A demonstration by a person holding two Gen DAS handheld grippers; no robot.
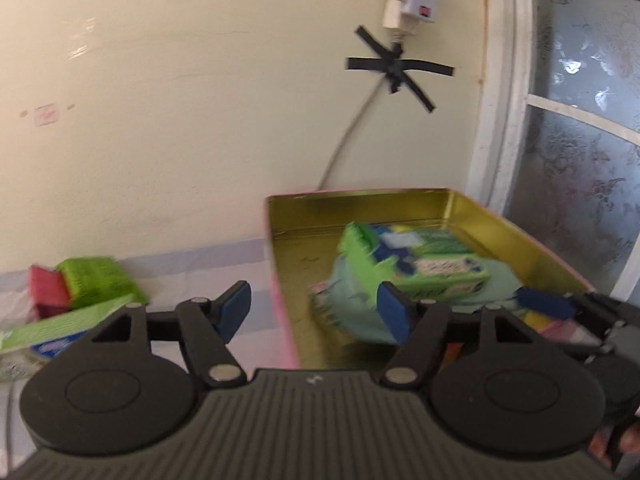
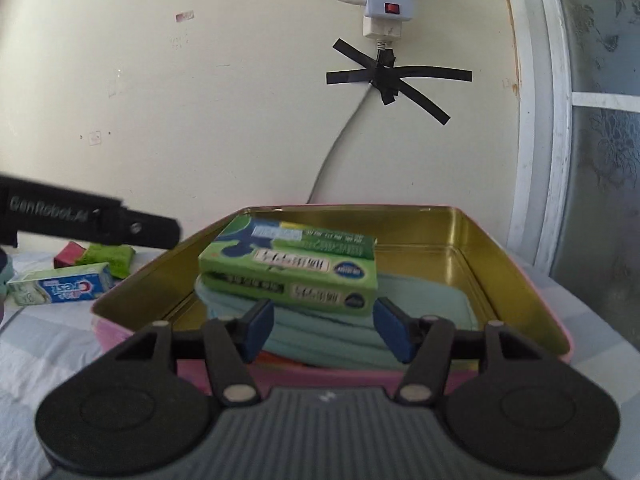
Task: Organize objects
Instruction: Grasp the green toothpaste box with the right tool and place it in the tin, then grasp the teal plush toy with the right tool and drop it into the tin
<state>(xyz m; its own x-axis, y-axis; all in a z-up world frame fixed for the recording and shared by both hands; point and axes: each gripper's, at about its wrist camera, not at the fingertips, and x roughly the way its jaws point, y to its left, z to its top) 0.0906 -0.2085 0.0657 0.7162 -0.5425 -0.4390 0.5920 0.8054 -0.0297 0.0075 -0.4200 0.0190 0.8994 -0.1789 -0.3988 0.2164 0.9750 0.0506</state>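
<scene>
A pink tin with a gold inside (image 2: 516, 280) (image 1: 488, 224) stands on the bed sheet by the wall. In it lies a folded teal cloth (image 2: 332, 330) (image 1: 348, 300) with two stacked green boxes (image 2: 292, 276) (image 1: 432, 276) on top. My right gripper (image 2: 326, 330) hovers over the tin's near wall, open, its blue pads apart and pressing nothing. My left gripper (image 1: 316, 314) is open astride the tin's left wall and holds nothing. In the left wrist view a blue pad (image 1: 546, 306) of the right gripper shows at the right.
Left of the tin lie a Crest toothpaste box (image 2: 60, 286) (image 1: 56, 330), a green sponge (image 2: 110, 258) (image 1: 96, 280) and a red block (image 2: 68, 254) (image 1: 46, 288). A taped cable and power strip (image 2: 386, 4) hang on the wall behind; a frosted window (image 2: 600, 120) is at the right.
</scene>
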